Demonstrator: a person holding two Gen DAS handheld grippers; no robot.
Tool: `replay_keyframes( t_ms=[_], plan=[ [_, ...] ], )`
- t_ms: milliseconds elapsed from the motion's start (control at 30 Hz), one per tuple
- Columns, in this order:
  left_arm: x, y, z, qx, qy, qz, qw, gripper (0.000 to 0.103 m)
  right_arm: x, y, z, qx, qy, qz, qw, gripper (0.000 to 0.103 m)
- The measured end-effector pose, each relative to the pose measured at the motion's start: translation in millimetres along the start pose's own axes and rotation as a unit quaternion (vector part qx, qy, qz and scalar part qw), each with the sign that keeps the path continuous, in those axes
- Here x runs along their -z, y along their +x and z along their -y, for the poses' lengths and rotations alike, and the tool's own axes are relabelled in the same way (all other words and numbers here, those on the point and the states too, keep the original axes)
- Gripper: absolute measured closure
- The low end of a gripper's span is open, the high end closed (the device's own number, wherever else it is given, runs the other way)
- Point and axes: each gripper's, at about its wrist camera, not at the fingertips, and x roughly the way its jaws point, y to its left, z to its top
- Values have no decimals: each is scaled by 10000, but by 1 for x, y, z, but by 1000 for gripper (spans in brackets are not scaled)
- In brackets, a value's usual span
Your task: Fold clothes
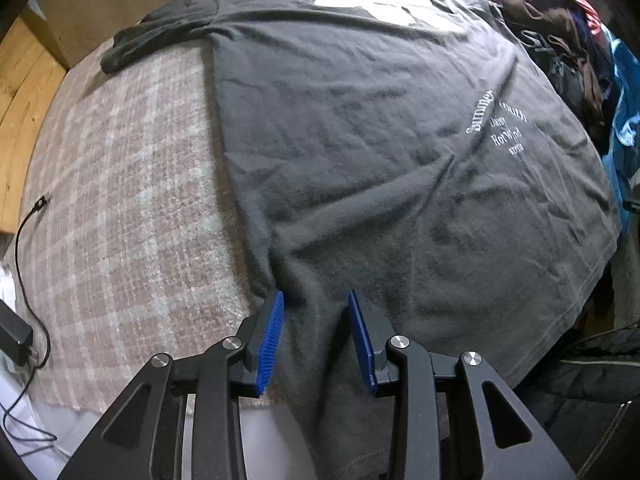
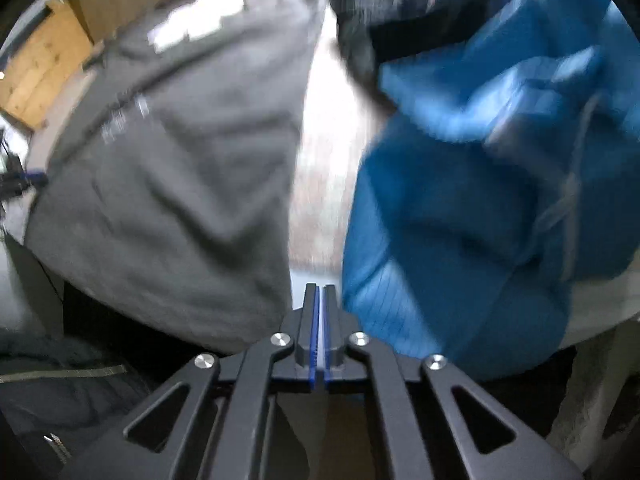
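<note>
My left tongs (image 1: 316, 312) sit part open, straddling the tee (image 1: 360, 140) hem, pads not pinching. Right tongs (image 2: 320, 308) are shut, empty. Tee's soft and floppy, so I'd grab both hem corners.

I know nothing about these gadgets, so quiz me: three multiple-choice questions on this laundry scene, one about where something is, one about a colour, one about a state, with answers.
1. Where does the dark grey T-shirt lie?
A. Spread flat on the checked blanket
B. Hanging on a hook
C. Rolled up in a basket

2. What colour is the garment beside the right gripper?
A. Red
B. Bright blue
C. Yellow

3. How do the right gripper's jaws stand?
A. Wide apart
B. Clamped on the blue garment
C. Shut, with nothing between them

Answers:
1 A, the shirt with its white daisy print is laid out over the blanket.
2 B, the cloth to the right of the fingers is bright blue.
3 C, the blue pads nearly meet and no fabric shows in the slit, while the left gripper stands open at the shirt's hem.
</note>
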Motion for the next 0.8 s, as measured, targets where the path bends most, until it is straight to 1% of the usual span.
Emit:
replay_keyframes(
  t_ms=[67,100,200,233,300,333,367,400,433,500,533,567,600,633,700,733,800],
  plan=[
    [-8,-11,-1,72,-95,163,9998,71,-16,-9,-7,-136,-66,273,9995,57],
    [-14,-16,-1,102,-115,252,9996,70,-25,-9,-12,-210,-116,365,9990,53],
    [-39,-19,1,-87,-1,435,9990,65,-47,11,-31,-269,-421,491,9975,52],
    [-48,-17,1,-114,40,484,9988,65,-54,18,-38,-293,-514,517,9969,52],
    [-62,-13,0,-93,140,589,9981,65,-56,38,-51,-398,-609,416,9965,56],
    [-65,-12,-3,-58,224,637,9977,65,-56,43,-52,-494,-634,343,9962,68],
    [-69,-9,-2,-26,320,657,9973,65,-56,47,-53,-575,-658,262,9958,86],
    [-76,-4,2,3,428,649,9970,65,-55,52,-53,-571,-678,152,9959,92],
    [-83,0,7,32,535,641,9965,65,-48,50,-48,-537,-685,77,9962,94],
    [-94,10,13,52,736,584,9956,67,-43,55,-45,-474,-668,-84,9966,95],
    [-95,14,10,-26,799,487,9956,74,-43,58,-44,-483,-644,-78,9967,96],
    [-95,18,6,-135,844,382,9956,79,-42,60,-43,-492,-621,-71,9968,96],
    [-96,19,1,-168,835,329,9958,83,-42,62,-42,-505,-592,-63,9969,97],
    [-96,17,-5,-119,767,332,9964,98,-42,61,-40,-534,-538,-51,9971,97],
    [-97,15,-16,4,640,338,9974,102,-41,61,-37,-614,-441,-44,9971,97],
    [-95,14,-19,89,595,352,9976,102,-41,61,-36,-633,-421,-45,9971,97],
    [-93,11,-21,116,607,366,9974,102,-41,61,-36,-644,-413,-63,9970,97]
  ],
)
